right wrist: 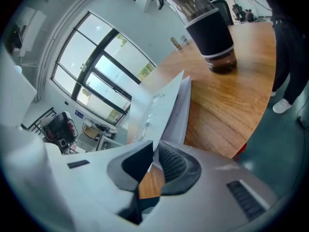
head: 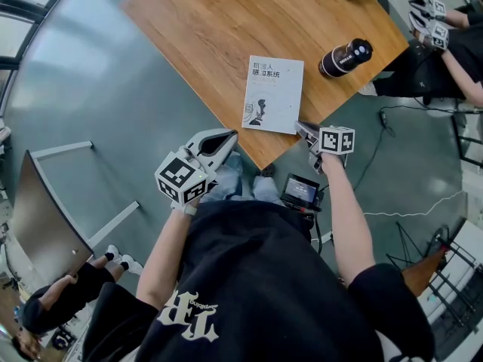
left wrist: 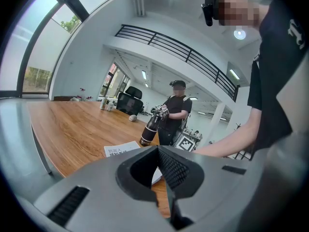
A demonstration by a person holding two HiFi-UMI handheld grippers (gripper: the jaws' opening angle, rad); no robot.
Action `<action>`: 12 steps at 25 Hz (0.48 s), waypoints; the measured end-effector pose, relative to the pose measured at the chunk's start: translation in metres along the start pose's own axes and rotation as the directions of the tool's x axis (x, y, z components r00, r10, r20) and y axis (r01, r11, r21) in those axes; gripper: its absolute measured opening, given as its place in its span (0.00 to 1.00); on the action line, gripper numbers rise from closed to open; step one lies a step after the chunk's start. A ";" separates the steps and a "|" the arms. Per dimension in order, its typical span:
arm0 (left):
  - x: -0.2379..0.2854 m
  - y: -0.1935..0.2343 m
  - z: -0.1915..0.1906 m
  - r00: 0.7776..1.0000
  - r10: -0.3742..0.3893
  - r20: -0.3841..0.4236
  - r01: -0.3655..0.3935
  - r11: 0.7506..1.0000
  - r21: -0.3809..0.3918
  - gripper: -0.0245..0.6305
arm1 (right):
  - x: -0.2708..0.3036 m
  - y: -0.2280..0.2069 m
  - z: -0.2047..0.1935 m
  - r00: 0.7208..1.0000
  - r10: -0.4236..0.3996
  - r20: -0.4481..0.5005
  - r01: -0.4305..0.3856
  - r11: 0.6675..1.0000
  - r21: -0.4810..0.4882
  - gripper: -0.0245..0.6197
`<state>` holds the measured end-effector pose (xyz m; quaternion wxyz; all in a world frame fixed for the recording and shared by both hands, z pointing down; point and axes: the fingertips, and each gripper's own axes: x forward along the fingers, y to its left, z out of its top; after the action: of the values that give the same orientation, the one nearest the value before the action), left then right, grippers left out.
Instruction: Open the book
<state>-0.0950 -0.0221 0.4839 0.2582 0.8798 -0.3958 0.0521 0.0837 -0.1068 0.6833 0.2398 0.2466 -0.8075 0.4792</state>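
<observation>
**Right gripper pinches the cover at the book's near corner**

The book [head: 273,94] is a thin white paperback that lies flat on the wooden table [head: 226,21], close to the table's near edge and in front of the person. Its cover carries a few lines of dark print at the top and a small dark figure lower down. A dark bottle [head: 346,57] lies on its side to the right of the book, apart from it.

The right gripper [head: 302,127] sits at the book's near right corner. In the right gripper view its jaws are closed on the white cover [right wrist: 161,108], which rises at a slant away from the page block beneath it. The left gripper [head: 226,136] hangs off the table's edge beside the person's knee; its jaw tips meet with nothing between them.

In the head view the right gripper covers the pinched corner, so the lift of the cover cannot be read there. In the right gripper view the print is smeared by the steep angle and the bottle's top is cut off. The left gripper view shows only a strip of the book [left wrist: 120,150] above the gripper's body.
</observation>
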 end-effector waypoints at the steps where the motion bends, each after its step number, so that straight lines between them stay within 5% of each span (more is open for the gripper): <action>1: 0.001 0.000 0.001 1.000 -0.003 0.001 0.003 1.000 0.001 0.05 | -0.001 0.004 0.002 1.000 0.011 0.007 -0.011 1.000 0.003 0.08; 12: 0.014 0.005 0.016 0.998 -0.055 0.014 0.055 0.998 0.018 0.05 | -0.003 0.061 0.020 0.997 0.082 0.007 -0.082 0.995 -0.060 0.02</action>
<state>-0.0905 -0.0425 0.4765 0.2490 0.8928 -0.3729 0.0420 0.0444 -0.0982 0.6332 0.2233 0.2083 -0.8321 0.4630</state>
